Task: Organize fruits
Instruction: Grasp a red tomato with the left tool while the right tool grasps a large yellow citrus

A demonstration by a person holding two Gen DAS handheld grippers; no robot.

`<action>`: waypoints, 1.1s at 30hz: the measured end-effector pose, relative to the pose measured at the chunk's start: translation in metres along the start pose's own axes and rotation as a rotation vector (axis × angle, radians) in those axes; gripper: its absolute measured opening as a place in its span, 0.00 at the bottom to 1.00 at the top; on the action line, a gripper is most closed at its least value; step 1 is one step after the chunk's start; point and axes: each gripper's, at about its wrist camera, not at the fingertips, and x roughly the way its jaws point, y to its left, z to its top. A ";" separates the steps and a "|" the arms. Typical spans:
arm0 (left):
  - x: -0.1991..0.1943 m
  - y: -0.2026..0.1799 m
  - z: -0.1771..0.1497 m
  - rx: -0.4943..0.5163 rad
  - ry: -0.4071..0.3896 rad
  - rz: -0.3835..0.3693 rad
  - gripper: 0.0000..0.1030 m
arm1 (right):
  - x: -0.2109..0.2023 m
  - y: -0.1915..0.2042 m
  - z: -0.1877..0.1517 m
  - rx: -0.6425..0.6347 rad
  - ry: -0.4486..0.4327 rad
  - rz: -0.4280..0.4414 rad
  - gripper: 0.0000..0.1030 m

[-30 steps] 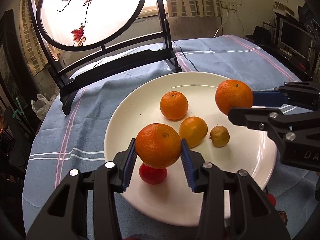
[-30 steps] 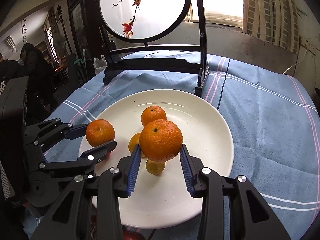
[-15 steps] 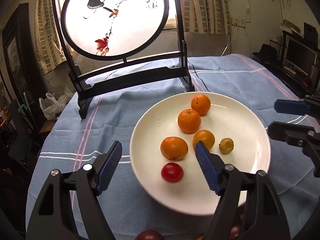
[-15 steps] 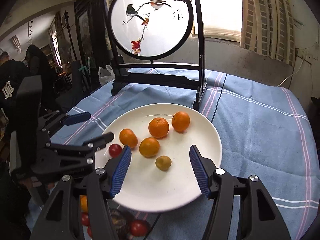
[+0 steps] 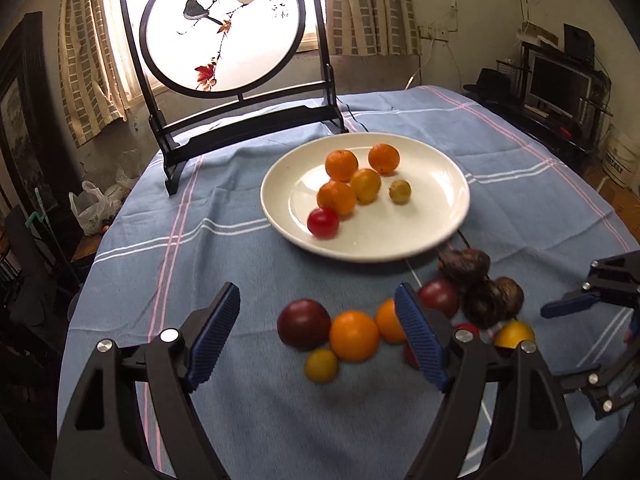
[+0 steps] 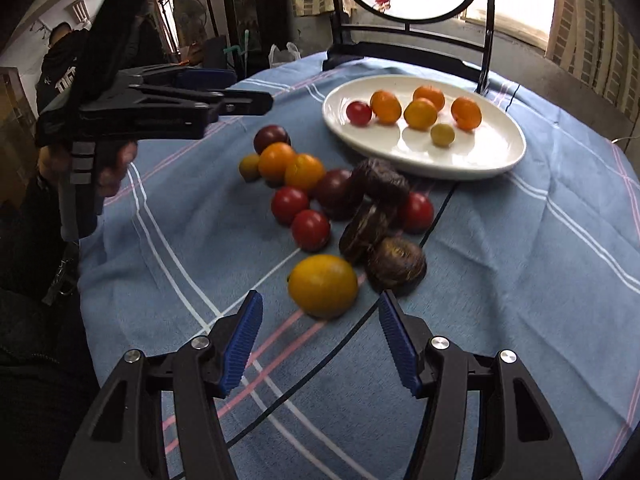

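Both tools hang wide open and hold nothing. The left tool sits above the blue-cloth worktop, its blue pads either side of a loose cluster — a dark plum, an orange and a small yellow fruit. The right tool faces a large yellow citrus lying just ahead of its pads, beside 3 dark brown fruits and several red tomatoes. Farther back, the white plate carries 6 fruits: 4 orange ones, 1 small yellow-green one and 1 red tomato near its front rim. A round painted screen stands behind the plate.
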 end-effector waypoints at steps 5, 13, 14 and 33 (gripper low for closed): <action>-0.005 -0.018 -0.034 0.071 0.053 -0.046 0.75 | 0.023 -0.002 0.001 0.038 0.040 0.017 0.44; 0.025 -0.053 -0.053 0.163 0.136 -0.146 0.41 | 0.015 -0.005 -0.001 0.035 0.014 0.015 0.38; 0.032 -0.054 -0.051 0.157 0.151 -0.150 0.36 | 0.012 -0.007 -0.002 0.042 0.010 0.011 0.38; 0.066 -0.060 -0.023 0.083 0.162 -0.216 0.29 | 0.010 -0.025 -0.011 0.088 0.002 0.029 0.38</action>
